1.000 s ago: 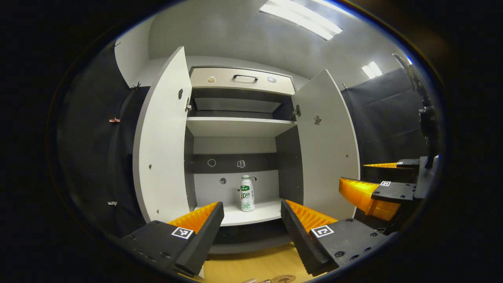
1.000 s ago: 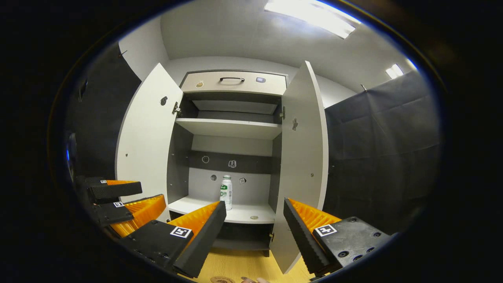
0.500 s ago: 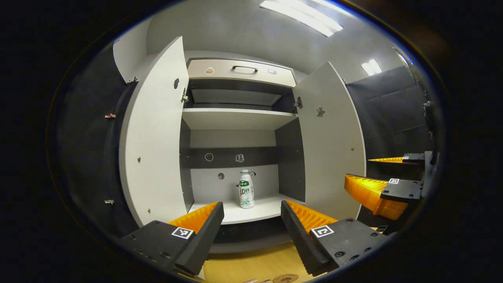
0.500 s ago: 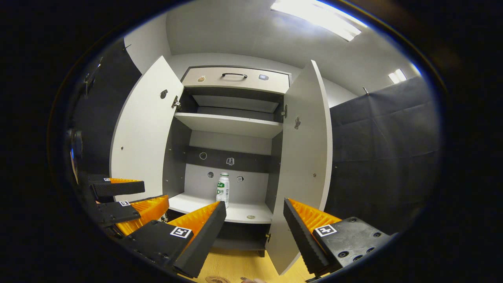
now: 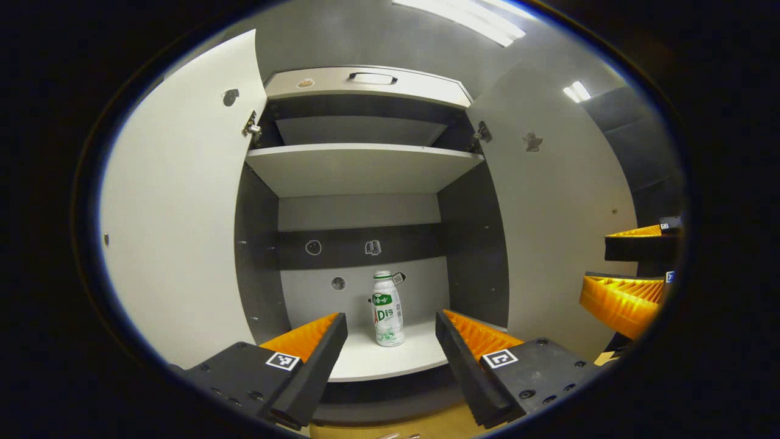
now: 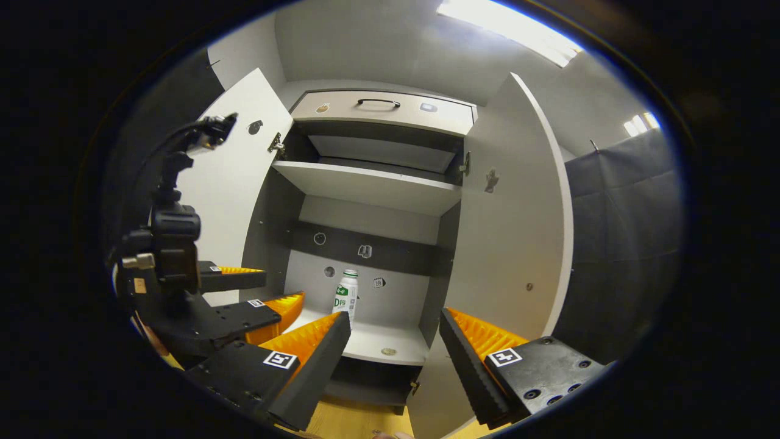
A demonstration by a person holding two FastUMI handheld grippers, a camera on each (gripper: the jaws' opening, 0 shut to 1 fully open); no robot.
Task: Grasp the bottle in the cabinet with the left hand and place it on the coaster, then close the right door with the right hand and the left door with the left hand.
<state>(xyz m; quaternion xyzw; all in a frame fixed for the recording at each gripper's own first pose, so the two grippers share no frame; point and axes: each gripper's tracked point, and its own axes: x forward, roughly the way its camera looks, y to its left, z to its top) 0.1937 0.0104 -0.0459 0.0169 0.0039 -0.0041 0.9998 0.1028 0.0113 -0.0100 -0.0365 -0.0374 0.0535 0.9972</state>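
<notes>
Left gripper view, left tongs (image 5: 390, 326) level, spread wide, facing bottle (image 5: 387, 309)

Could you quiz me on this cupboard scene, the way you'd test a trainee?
1. True or false: the bottle stands upright on the cabinet's bottom shelf.
2. Multiple choice: in the left gripper view, how is the left claw? A) shut on the bottle B) open, short of the bottle C) shut on the left door.
3. Fill in: both cabinet doors, the left one and the right door, stand ____.

Key
1. True; its cap is uppermost.
2. B; the two fingers are spread, with the bottle showing between them and farther in.
3. Open.
</notes>
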